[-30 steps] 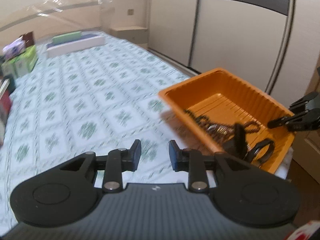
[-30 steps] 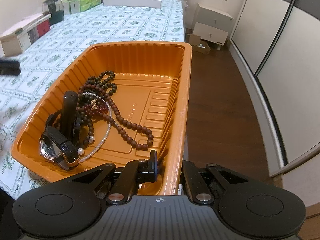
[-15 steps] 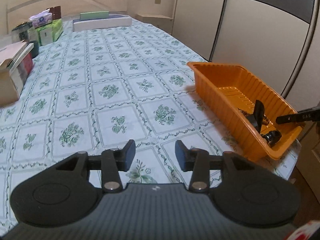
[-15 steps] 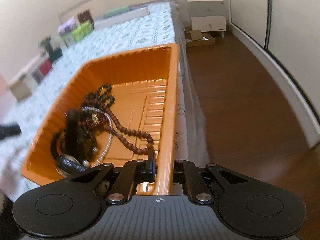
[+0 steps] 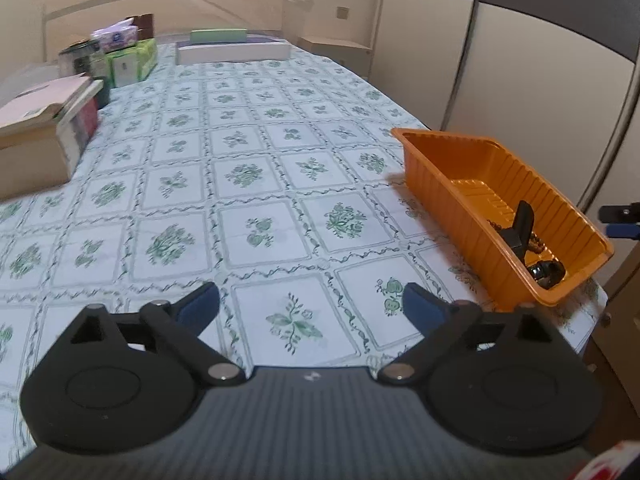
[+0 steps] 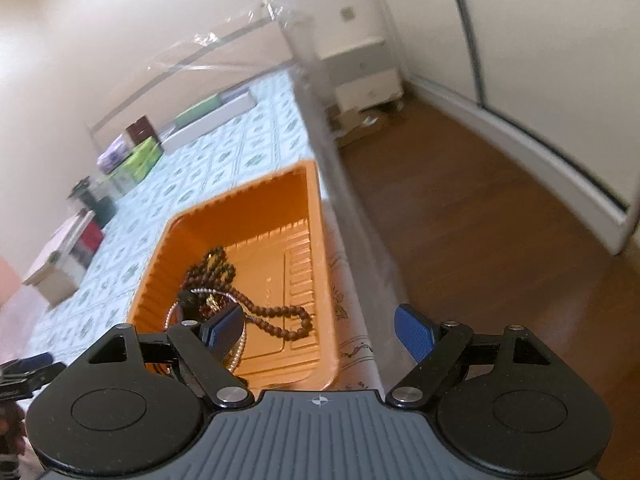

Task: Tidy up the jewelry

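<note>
Now I am holding my left tool (image 5: 311, 304) released over the flowered cloth (image 5: 248, 184), its jaws having just been opening with nothing between them. The orange tray (image 5: 448, 172) is sitting to its right at the cloth's edge. My right tool (image 6: 318, 326) is hanging released above the tray's near end, jaws having just spread, gripping nothing. Inside the tray, brown beads (image 6: 276, 316), a pearl strand (image 6: 204, 290) and a watch (image 5: 546, 272) are lying heaped toward the near wall.
</note>
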The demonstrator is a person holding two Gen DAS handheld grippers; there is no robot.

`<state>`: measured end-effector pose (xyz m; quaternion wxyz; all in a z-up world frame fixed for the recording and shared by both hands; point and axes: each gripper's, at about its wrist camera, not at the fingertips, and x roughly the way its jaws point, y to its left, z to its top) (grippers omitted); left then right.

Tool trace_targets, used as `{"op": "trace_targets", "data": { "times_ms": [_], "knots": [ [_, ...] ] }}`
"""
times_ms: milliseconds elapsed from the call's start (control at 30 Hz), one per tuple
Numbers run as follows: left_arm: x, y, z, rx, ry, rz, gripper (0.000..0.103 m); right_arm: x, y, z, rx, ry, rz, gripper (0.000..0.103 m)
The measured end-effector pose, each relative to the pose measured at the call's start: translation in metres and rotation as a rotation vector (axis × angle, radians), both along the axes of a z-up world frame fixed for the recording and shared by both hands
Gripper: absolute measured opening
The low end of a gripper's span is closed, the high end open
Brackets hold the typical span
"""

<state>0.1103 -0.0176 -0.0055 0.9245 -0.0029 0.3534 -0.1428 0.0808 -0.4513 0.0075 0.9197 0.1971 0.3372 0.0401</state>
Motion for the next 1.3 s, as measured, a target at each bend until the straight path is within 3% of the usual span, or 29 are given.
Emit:
{"op": "trace_targets", "data": {
  "times_ms": [100,267,467,700,967,1300],
  "knots": [
    [-0.012,0.002,0.002,0.003,-0.002,0.032,0.101,-0.015,0.030,0.016,-0.055,-0.001,0.010,0.082],
    [-0.030,0.006,0.004,0.001,0.015,0.076,0.103,-0.026,0.099,0.020,-0.132,0.053,0.118,0.082],
    [-0.049,0.017,0.003,-0.073,0.105,0.171,0.103,-0.037,0.155,0.014,-0.185,0.083,0.194,0.082],
    [-0.069,0.008,0.014,-0.010,0.137,0.177,0.103,-0.040,0.178,0.012,-0.223,0.126,0.216,0.082],
    [-0.080,-0.006,0.020,-0.017,0.168,0.191,0.103,-0.046,0.195,0.007,-0.248,0.133,0.242,0.082],
    [-0.087,-0.012,0.022,0.033,0.157,0.242,0.103,-0.048,0.200,0.008,-0.248,0.130,0.263,0.082]
  ]
}}
